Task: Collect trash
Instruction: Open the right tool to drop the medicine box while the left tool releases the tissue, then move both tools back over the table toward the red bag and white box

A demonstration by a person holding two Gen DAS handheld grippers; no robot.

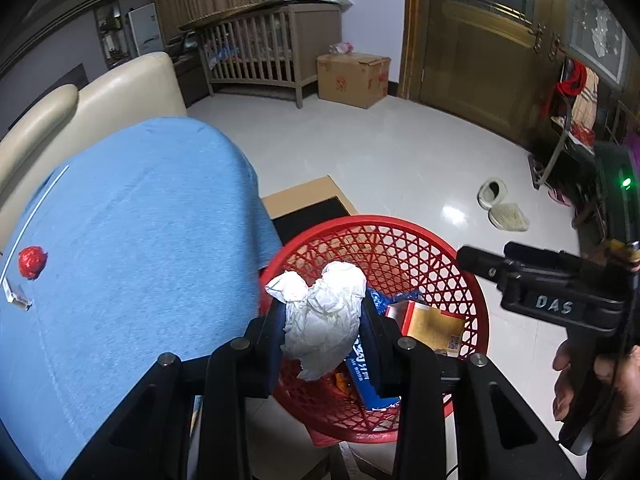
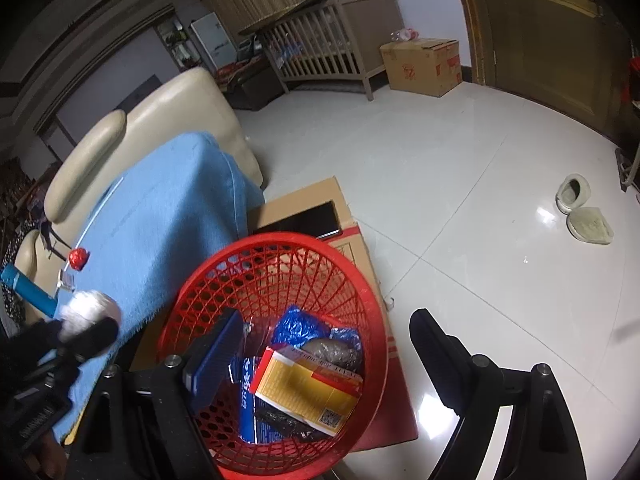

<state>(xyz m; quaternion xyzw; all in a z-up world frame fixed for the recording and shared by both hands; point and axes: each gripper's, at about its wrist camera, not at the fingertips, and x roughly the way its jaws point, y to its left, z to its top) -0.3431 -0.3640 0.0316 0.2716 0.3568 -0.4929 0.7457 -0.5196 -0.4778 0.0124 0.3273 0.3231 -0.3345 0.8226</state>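
My left gripper (image 1: 324, 320) is shut on a crumpled white paper ball (image 1: 324, 316) and holds it over the near-left rim of the red mesh basket (image 1: 420, 240). The basket (image 2: 360, 300) holds a yellow-and-red box (image 2: 304, 392), blue wrappers (image 2: 296, 328) and other trash. My right gripper (image 2: 324, 356) is open and empty above the basket; it also shows in the left wrist view (image 1: 480, 260). A red foil ball (image 1: 32, 262) and a small silver packet (image 1: 16, 294) lie on the blue cloth (image 1: 140, 240).
The basket stands on a flattened cardboard box (image 2: 320, 200) beside the blue-covered table. A cream sofa (image 1: 120, 88) is behind the table. A crib (image 1: 260, 52), a cardboard carton (image 1: 352, 78), slippers (image 1: 500, 204) and a wooden door (image 1: 480, 40) are across the tiled floor.
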